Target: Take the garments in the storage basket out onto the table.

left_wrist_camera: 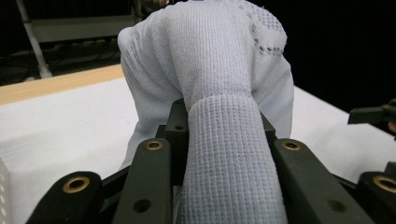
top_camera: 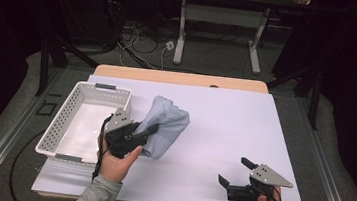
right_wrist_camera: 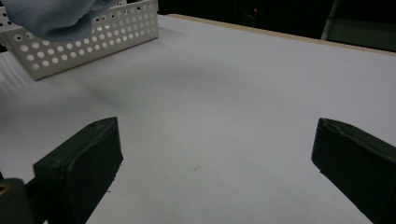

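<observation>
A pale grey knitted cloth (top_camera: 166, 124) hangs bunched just right of the white perforated basket (top_camera: 64, 118). My left gripper (top_camera: 149, 129) is shut on the cloth's lower part and holds it off the white table cover. In the left gripper view the ribbed cloth (left_wrist_camera: 224, 140) runs up between the two black jaws and bulges above them. My right gripper (top_camera: 232, 170) rests low near the table's front right, jaws wide open with nothing between them. In the right gripper view its fingertips (right_wrist_camera: 84, 158) frame bare white surface, with the cloth (right_wrist_camera: 51, 16) hanging at the top left.
The basket (right_wrist_camera: 100, 39) stands at the table's left and looks empty inside. A wooden table edge (top_camera: 181, 78) runs along the back. Beyond it are metal table legs (top_camera: 180, 35) and loose cables (top_camera: 140, 41) on the floor.
</observation>
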